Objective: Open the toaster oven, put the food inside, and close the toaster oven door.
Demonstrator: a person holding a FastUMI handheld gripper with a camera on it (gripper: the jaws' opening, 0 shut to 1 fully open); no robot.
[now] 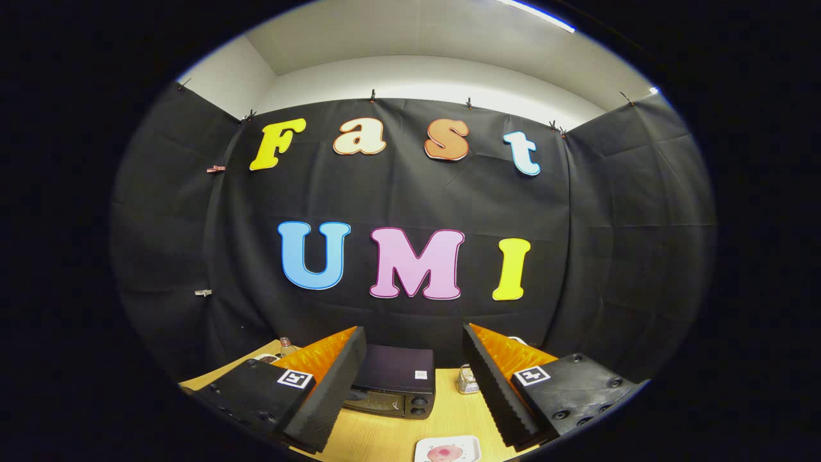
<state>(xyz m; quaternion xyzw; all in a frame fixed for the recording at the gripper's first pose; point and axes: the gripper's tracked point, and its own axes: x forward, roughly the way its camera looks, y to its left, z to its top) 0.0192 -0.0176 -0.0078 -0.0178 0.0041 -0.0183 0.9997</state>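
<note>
Black-cased toaster oven (394, 380) ahead of and between the fingers, set back on the table, door apparently closed, two knobs at its right. Food on small white plate (448, 449) nearer than the oven, just ahead of the fingers, slightly toward the right one; pinkish item on it, kind not discernible. Hand-held gripper (414, 385) spread wide, nothing between the fingers, held high above the table and well short of the oven.

Step in hand, judged: approach to open the door. Handle not clearly resolved; probably along the door's top edge. Advisable: descend and advance centred on the door, narrow the fingers only once around the handle, then pull along the hinge arc, not straight back, to avoid dragging the oven. Keep clear of the plate during descent.

Small wire-like holder (469, 380) right of the oven, near the right finger. Small bottle (287, 347) beyond the left finger. Light wooden table (385, 436). Black cloth wall (397, 205) behind, pale ceiling above.
</note>
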